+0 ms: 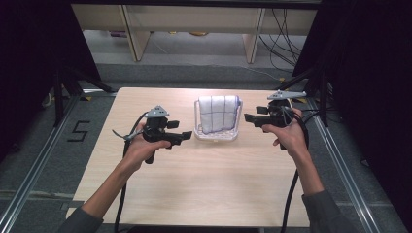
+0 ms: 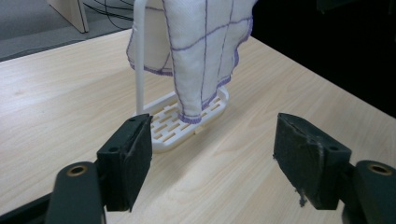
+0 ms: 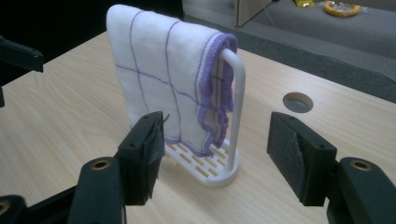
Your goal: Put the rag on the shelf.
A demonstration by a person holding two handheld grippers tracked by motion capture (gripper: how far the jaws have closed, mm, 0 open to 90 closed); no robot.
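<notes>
Pale wood-grain table [image 1: 204, 184] carries a white slatted plastic rack [image 1: 216, 133] at its middle, a soft white cloth [image 1: 219, 112] with purple grid lines draped over its hoop. Left claw [image 1: 186, 135] and right claw [image 1: 247, 118] flank it, both wide, holding nothing. Right gripper view reveals the cloth's purple frilled hem and a round table hole [image 3: 298, 101].

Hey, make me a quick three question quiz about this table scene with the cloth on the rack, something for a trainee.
1. True or false: the cloth lies flat on the table.
2. What colour is the rack?
3. Is either the left gripper or the right gripper holding anything?

Key:
1. False; it hangs over the rack.
2. White.
3. No; both stand open, apart from the cloth.
</notes>
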